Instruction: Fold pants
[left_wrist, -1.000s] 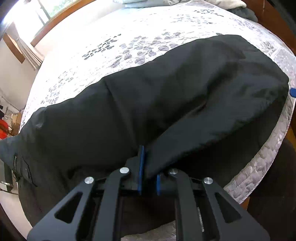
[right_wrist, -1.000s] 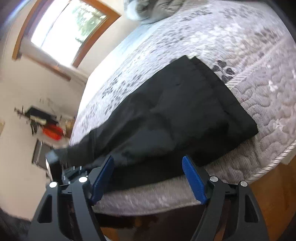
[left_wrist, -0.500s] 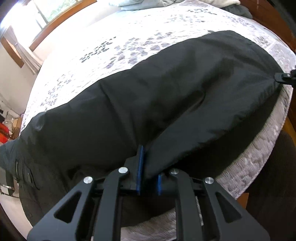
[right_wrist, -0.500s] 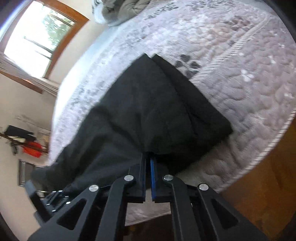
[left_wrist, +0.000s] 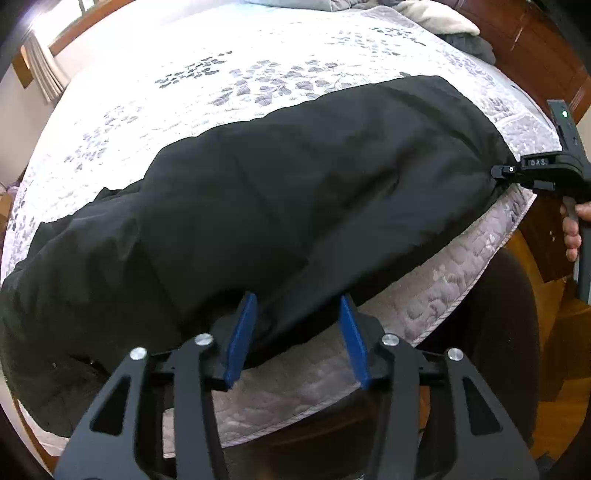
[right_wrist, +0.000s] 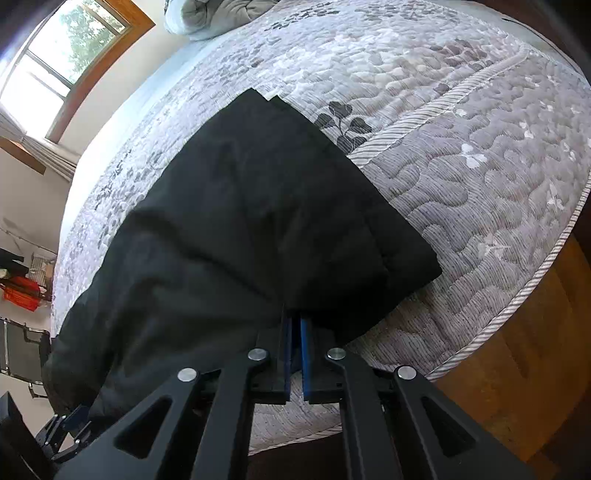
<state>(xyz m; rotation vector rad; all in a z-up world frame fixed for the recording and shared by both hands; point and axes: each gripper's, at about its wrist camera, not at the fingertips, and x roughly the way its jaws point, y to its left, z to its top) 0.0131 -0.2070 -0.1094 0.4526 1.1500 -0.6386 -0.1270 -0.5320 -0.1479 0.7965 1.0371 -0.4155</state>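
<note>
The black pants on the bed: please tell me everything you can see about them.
The black pants are of soft, matte, slightly puffy fabric. They lie lengthwise on the grey quilted bedspread near its front edge, legs stacked, hems square. The right gripper is shut on their near edge by the hems. The left gripper is opening, with a fold of fabric between its blue pads but not pressed.

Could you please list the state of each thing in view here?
Black fabric pants: lying lengthwise on the bed, legs stacked.
Left gripper: jaws opening, pants edge between them.
Right gripper: jaws shut on the pants' hem end.
Grey quilted bedspread: spread flat.
</note>
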